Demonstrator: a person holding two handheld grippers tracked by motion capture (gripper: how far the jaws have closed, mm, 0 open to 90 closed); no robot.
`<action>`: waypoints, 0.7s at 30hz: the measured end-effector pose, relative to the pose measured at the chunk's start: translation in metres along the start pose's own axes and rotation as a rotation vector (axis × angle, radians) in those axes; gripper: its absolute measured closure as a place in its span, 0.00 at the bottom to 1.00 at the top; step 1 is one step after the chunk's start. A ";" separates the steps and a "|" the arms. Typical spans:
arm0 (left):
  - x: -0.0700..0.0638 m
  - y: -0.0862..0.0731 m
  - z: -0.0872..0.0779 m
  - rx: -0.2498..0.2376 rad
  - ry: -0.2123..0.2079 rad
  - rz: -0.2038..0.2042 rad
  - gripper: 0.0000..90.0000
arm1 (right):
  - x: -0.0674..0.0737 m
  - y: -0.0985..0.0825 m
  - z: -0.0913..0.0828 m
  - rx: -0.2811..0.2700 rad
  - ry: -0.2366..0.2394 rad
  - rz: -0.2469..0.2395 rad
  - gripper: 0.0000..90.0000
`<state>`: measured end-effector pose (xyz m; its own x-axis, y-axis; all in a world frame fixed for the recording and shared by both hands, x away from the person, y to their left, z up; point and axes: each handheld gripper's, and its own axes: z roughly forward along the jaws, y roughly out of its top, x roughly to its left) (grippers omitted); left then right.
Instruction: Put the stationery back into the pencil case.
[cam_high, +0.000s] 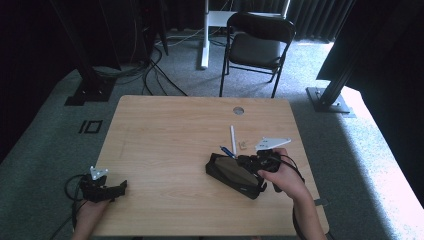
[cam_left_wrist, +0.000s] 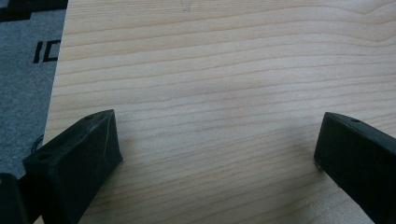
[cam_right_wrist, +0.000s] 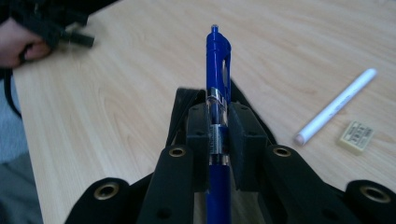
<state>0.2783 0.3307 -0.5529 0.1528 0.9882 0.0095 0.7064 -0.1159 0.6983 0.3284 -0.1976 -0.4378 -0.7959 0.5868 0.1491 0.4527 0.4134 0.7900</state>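
Note:
A blue pen (cam_right_wrist: 218, 84) stands clamped between the pads of my right gripper (cam_right_wrist: 218, 126), its clip end pointing away from me over a black pouch (cam_high: 235, 176). In the high view the right gripper (cam_high: 248, 162) sits at the pouch's upper right edge, and the blue pen (cam_high: 227, 151) pokes out to the upper left. My left gripper (cam_high: 120, 187) rests at the table's near left corner. Its black fingers (cam_left_wrist: 74, 161) stand wide apart over bare wood.
A white pen (cam_high: 233, 139) and a small beige eraser (cam_high: 243, 145) lie on the wooden table (cam_high: 170, 135) just beyond the pouch. A black folding chair (cam_high: 257, 45) stands past the far edge. Grey carpet surrounds the table.

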 end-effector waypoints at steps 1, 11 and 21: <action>0.000 0.000 0.000 0.000 0.000 0.000 0.01 | 0.001 0.000 0.002 0.012 0.005 -0.007 0.88; 0.000 0.000 0.000 0.000 0.000 0.000 0.01 | -0.002 -0.006 0.018 0.116 0.041 -0.025 0.88; 0.000 0.000 0.000 0.000 0.000 0.000 0.01 | -0.003 -0.008 0.037 0.213 0.046 -0.038 0.88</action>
<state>0.2783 0.3307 -0.5529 0.1528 0.9882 0.0096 0.7065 -0.1160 0.6981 0.3426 -0.1768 -0.4664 -0.8294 0.5373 0.1528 0.4929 0.5751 0.6529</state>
